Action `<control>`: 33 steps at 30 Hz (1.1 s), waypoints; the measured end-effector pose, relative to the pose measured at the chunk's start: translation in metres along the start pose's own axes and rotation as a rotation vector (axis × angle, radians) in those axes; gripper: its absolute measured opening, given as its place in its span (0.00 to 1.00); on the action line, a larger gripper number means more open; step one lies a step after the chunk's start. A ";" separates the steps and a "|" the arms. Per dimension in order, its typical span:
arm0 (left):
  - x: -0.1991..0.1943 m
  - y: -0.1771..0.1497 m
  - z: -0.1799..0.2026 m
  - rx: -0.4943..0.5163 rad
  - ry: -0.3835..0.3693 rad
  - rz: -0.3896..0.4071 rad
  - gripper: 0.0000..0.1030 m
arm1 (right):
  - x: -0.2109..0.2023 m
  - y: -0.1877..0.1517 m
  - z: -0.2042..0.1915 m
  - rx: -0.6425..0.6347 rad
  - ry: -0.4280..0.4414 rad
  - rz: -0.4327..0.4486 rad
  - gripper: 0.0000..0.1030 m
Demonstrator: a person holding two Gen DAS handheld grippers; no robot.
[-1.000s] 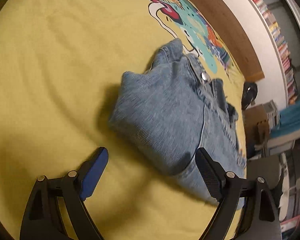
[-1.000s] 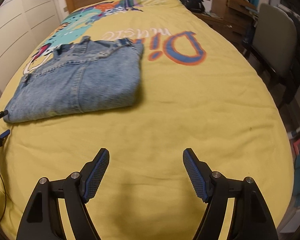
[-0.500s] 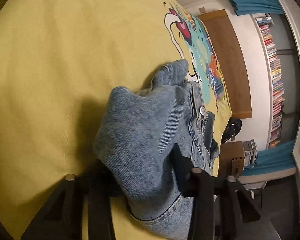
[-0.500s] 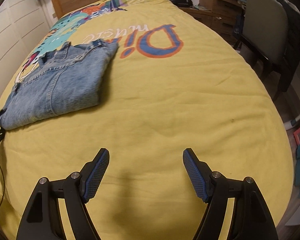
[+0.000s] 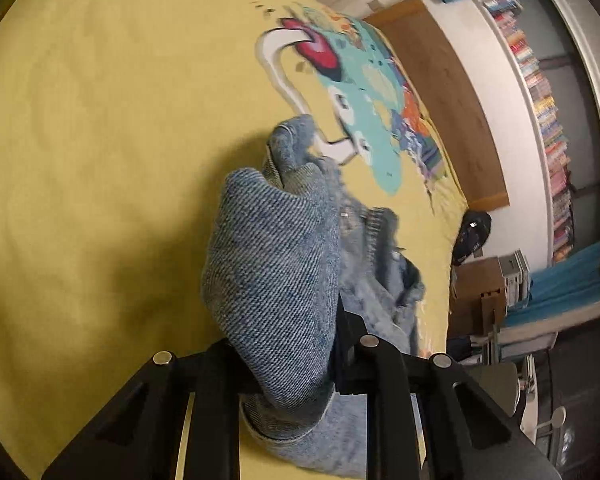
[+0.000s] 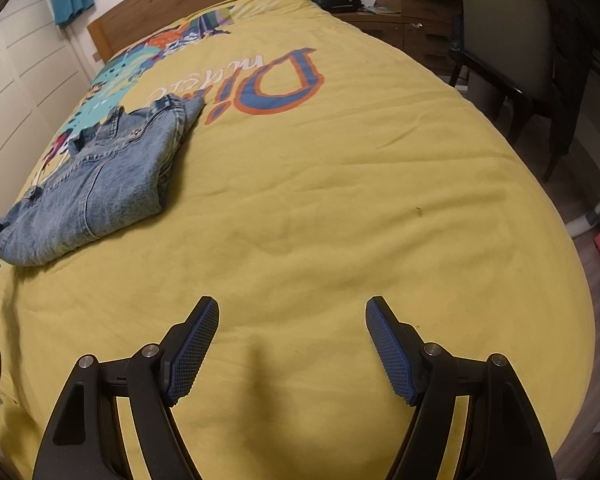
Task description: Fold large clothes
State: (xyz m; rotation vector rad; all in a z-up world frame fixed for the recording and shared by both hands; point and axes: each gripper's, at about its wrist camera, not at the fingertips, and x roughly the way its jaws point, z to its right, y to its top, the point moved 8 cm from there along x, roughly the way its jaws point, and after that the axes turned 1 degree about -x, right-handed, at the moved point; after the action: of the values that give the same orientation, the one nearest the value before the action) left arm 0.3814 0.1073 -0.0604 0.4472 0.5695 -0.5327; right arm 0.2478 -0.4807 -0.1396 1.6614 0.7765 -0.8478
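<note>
Yellow bedspread (image 6: 340, 200) over a bed, wooden headboard (image 6: 180, 12) far. Folded jeans (image 6: 100, 184) at far left; near corner bunched between closing left gripper (image 5: 288, 356) jaws, pads pressing denim. Right gripper (image 6: 292, 344) spread wide, holding nothing, above bare spread.

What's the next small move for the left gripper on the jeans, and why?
Probably lift and carry the pinched corner across the jeans. The left gripper is closing with a bunched denim fold between its fingers; the right gripper hangs open over bare bedspread.

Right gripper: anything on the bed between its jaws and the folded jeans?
Nothing. In the right wrist view only bare yellow bedspread lies between the open right gripper and the jeans.
</note>
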 end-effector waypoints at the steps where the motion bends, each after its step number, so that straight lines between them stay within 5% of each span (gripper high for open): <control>1: -0.001 -0.001 0.010 0.016 -0.010 -0.002 0.16 | -0.001 -0.001 0.003 0.005 0.004 0.003 0.74; 9: 0.005 -0.031 0.099 0.056 -0.146 -0.034 0.15 | -0.011 -0.001 0.021 0.030 0.025 0.037 0.74; 20: 0.064 -0.133 0.221 0.192 -0.285 -0.202 0.15 | -0.016 -0.007 0.052 0.090 0.047 0.054 0.74; 28: 0.128 -0.247 0.236 0.433 -0.182 -0.344 0.15 | -0.013 -0.019 0.073 0.139 0.053 0.046 0.74; 33: 0.162 -0.318 0.218 0.782 0.029 -0.376 0.15 | -0.013 -0.025 0.081 0.160 0.063 0.049 0.74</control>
State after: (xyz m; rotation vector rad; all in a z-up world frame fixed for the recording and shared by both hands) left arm 0.3958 -0.3107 -0.0730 1.1005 0.4578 -1.1178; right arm 0.2081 -0.5550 -0.1564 1.8487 0.7234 -0.8448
